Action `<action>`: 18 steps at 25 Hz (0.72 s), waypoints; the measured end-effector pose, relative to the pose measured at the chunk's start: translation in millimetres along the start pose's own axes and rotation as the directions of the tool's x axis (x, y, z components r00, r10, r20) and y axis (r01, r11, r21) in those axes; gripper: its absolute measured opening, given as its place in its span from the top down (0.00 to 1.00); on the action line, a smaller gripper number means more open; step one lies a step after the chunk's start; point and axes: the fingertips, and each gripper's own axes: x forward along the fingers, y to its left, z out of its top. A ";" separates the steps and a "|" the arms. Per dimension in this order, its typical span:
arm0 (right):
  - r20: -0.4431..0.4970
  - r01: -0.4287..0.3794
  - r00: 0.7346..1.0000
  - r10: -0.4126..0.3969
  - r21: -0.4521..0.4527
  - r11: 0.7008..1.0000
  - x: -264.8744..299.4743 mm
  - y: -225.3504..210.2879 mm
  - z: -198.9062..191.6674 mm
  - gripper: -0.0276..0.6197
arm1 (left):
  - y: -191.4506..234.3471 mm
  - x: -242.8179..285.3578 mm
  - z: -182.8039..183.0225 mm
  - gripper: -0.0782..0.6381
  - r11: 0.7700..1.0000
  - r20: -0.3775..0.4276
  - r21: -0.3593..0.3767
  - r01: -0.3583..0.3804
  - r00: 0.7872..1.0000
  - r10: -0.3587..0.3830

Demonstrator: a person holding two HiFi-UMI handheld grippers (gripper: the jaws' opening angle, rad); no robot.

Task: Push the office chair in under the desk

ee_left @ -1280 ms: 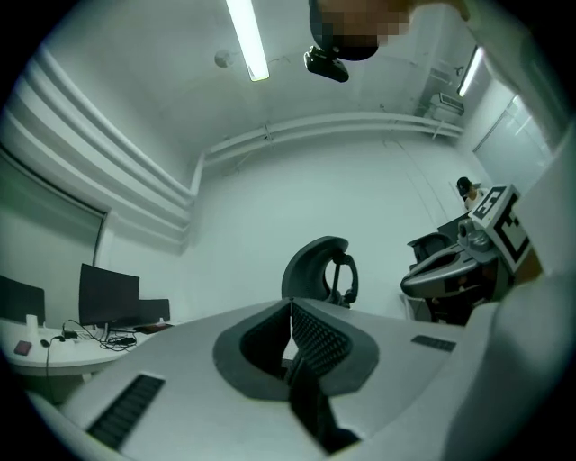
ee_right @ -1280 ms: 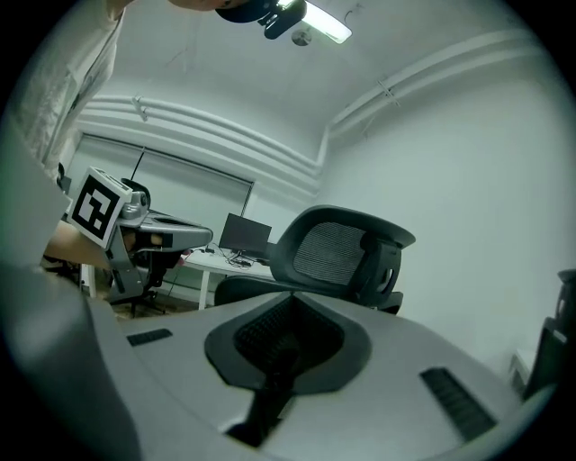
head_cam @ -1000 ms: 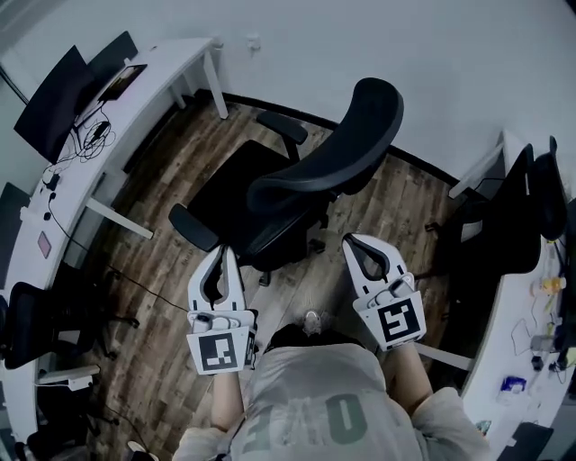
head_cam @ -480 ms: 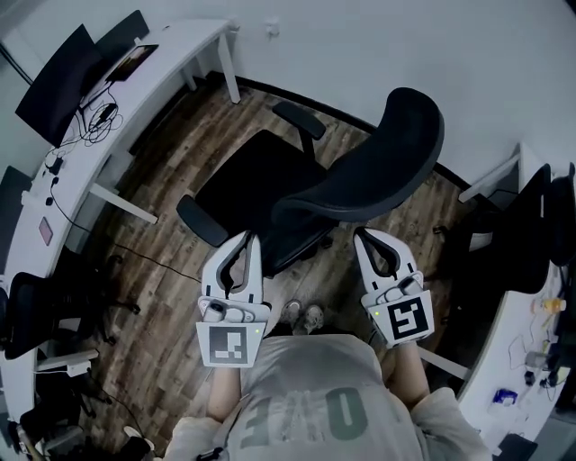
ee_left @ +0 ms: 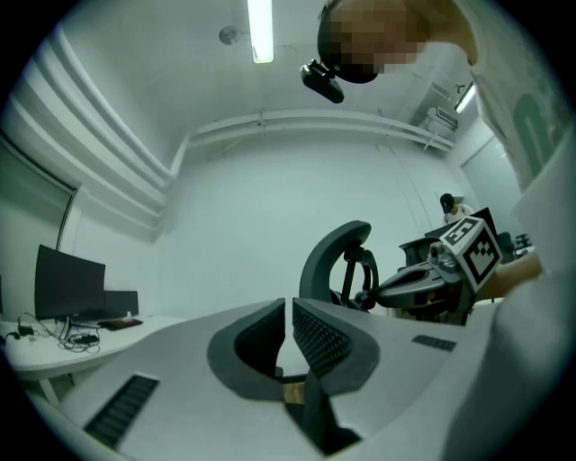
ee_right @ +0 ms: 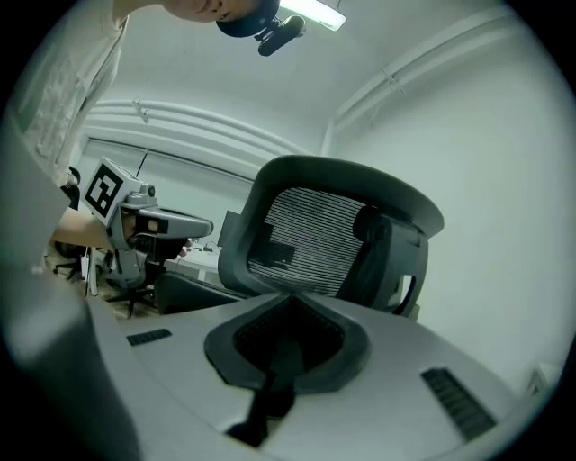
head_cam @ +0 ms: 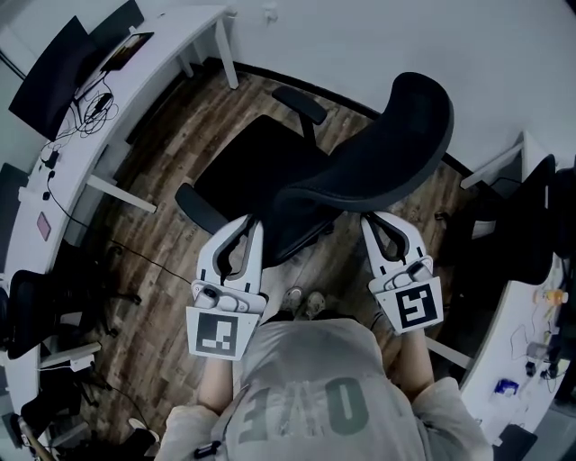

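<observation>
A black office chair stands on the wood floor in the head view, its seat [head_cam: 256, 171] facing a white desk [head_cam: 175, 27] at the upper left and its curved backrest [head_cam: 378, 171] nearest me. My left gripper [head_cam: 249, 225] is shut and empty, its tips beside the chair's lower back and left armrest [head_cam: 198, 207]. My right gripper [head_cam: 371, 219] is also shut and empty, just under the backrest's rear edge. Whether either one touches the chair I cannot tell. The right gripper view has the mesh backrest [ee_right: 315, 234] close ahead of the shut jaws; the left gripper view has it [ee_left: 326, 261] off to the right.
Monitors [head_cam: 49, 76] and cables lie on the long white desk along the left. Another black chair [head_cam: 22, 315] stands at the left edge. A second desk [head_cam: 526, 297] with dark equipment lines the right side. The wall runs behind the chair. My shoes [head_cam: 304, 302] are below the chair.
The chair's backrest now sits higher and further right in the head view, and both shut grippers have come up close to it. The jaws have not changed.
</observation>
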 end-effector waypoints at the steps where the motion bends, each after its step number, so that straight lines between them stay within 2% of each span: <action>1: -0.011 0.007 1.000 -0.007 -0.003 1.000 -1.6 -4.8 -1.4 0.92 | -1.4 -1.0 0.2 0.86 1.000 -0.002 -0.020 0.016 1.000 -0.016; 3: -0.023 0.021 1.000 -0.021 -0.002 1.000 -5.6 -19.1 -2.9 0.92 | -5.8 -3.9 -0.7 0.75 0.997 -0.012 -0.052 0.050 0.999 -0.050; 5: -0.020 0.026 0.999 -0.026 0.014 1.000 -11.7 -35.3 -2.3 0.89 | -13.9 -5.9 -4.8 0.67 0.995 -0.044 -0.032 0.091 0.995 -0.093; 6: -0.020 0.009 1.000 -0.009 0.023 1.000 -14.7 -39.6 -1.7 0.82 | -18.6 -7.0 -8.4 0.63 0.994 -0.069 -0.013 0.111 0.991 -0.112; 8: -0.028 -0.054 0.998 0.055 0.035 0.998 -17.8 -37.3 -0.8 0.76 | -27.2 -9.0 -15.4 0.58 0.990 -0.114 0.022 0.142 0.984 -0.139; 10: -0.047 -0.108 0.993 0.109 0.021 0.994 -18.5 -29.3 -0.4 0.65 | -33.4 -10.0 -19.4 0.56 0.986 -0.138 0.053 0.160 0.979 -0.151; 12: -0.055 -0.123 0.991 0.123 -0.004 0.992 -20.2 -27.6 1.1 0.62 | -38.3 -10.6 -22.6 0.54 0.982 -0.153 0.070 0.177 0.974 -0.165; 15: -0.034 -0.077 0.996 0.077 0.007 0.997 -29.2 -45.7 5.5 0.61 | -49.1 -9.5 -28.5 0.54 0.971 -0.183 0.088 0.223 0.962 -0.205; 18: -0.012 -0.018 1.000 0.019 0.086 0.996 -37.0 -71.4 6.0 0.58 | -60.5 -4.8 -36.9 0.52 0.959 -0.220 0.092 0.269 0.944 -0.244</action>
